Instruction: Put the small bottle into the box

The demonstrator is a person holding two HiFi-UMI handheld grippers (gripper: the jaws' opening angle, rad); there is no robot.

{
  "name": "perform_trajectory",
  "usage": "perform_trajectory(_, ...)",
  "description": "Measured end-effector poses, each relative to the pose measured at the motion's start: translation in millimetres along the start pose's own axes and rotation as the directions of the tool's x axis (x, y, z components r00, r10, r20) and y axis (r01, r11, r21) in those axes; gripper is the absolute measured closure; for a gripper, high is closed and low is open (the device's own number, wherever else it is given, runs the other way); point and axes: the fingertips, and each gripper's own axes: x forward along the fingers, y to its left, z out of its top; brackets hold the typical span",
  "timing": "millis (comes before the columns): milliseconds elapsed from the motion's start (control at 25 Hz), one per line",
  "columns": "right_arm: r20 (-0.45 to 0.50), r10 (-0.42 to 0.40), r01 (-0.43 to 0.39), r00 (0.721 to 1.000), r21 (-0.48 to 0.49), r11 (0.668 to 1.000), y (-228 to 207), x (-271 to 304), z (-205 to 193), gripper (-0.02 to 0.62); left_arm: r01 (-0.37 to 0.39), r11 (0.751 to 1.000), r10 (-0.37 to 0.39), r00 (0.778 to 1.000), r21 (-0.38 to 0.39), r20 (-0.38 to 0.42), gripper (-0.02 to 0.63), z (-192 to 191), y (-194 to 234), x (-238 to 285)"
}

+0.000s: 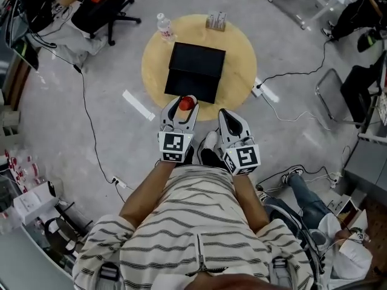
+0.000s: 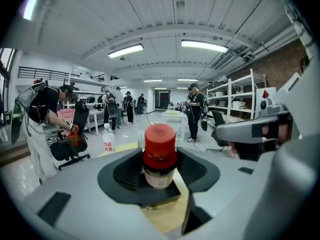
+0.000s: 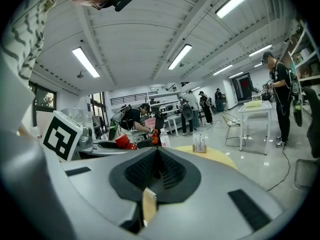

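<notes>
The left gripper [image 1: 180, 109] is clamped on the bottle [image 1: 187, 103], red cap up, just off the box's [image 1: 196, 71] 6 o'clock edge. The right gripper [image 1: 227, 116], at the left one's 3 o'clock, is pinched together on nothing. The bottle looks light, stiff and probably slick, so a hold just under the cap seems safest.

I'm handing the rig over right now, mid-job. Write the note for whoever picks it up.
Left gripper: shut on the small bottle, red cap up, at the near edge of the black box.
Right gripper: shut, empty, beside the left.
The box sits on the round table; I cannot tell whether it is open.
Done: bottle in grasp.
Left: lower it into the box, release.
</notes>
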Motion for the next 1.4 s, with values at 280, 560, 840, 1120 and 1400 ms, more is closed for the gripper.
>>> perform_trajectory(280, -0.009, -0.028, 0.028, 1.000, 0.002, 1.000, 0.6, 12.1, -4.7, 0.578, 0.015, 1.000, -0.016, 1.000, -0.011, -0.026, 0.377, -12.6, 14.4, 21.6)
perform_trajectory(560, -0.027, -0.051, 0.051, 0.998, 0.015, 0.999, -1.5, 19.5, -15.4, 0.579, 0.035, 0.999, -0.034, 0.998, 0.011, -0.057, 0.377, -29.5, 23.1, 50.4)
perform_trajectory(840, -0.049, -0.094, 0.095, 0.994, 0.017, 0.995, -10.6, 16.6, -22.4, 0.578, 0.052, 0.998, -0.049, 0.993, 0.021, -0.112, 0.377, -51.7, 28.7, 77.5)
perform_trajectory(1120, -0.085, -0.090, 0.091, 0.992, 0.014, 0.996, -7.1, 23.4, -30.4, 0.578, 0.061, 0.998, -0.059, 0.988, 0.010, -0.142, 0.377, -63.9, 32.9, 95.7)
perform_trajectory(1400, -0.102, -0.085, 0.087, 0.991, 0.020, 0.996, -3.2, 27.7, -35.7, 0.578, 0.059, 0.998, -0.057, 0.982, 0.007, -0.180, 0.377, -79.3, 37.7, 112.9)
